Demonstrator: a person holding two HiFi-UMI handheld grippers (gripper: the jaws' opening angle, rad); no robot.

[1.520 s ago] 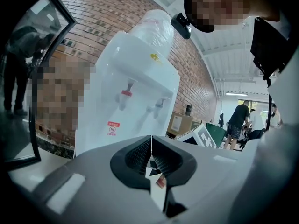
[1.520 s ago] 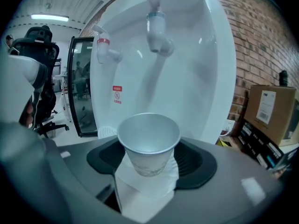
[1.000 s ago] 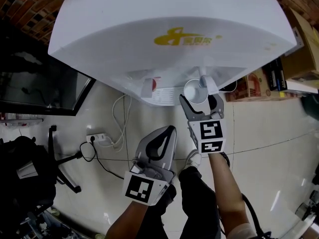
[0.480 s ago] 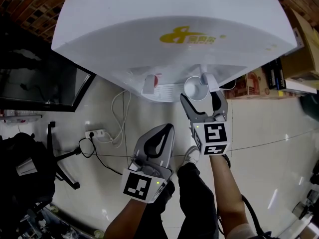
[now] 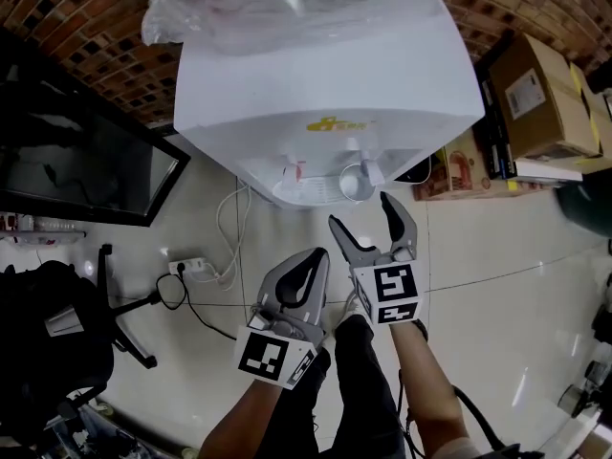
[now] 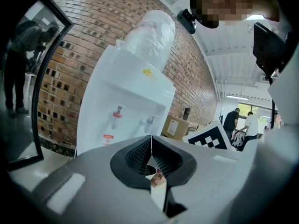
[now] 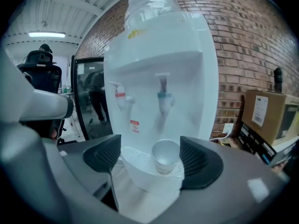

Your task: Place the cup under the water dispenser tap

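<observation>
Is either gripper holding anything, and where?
Nothing is held. The right gripper, jaws just opened, stands apart from the cup on the tray; the left gripper is shut on nothing.

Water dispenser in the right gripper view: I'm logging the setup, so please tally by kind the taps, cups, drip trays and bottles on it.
Taps: 2, the red tap and the blue tap
Cups: 1, the cup, below the blue tap
Drip trays: 1, the drip tray
Bottles: 1, the bottle on top, wrapped in plastic
Total: 5
</observation>
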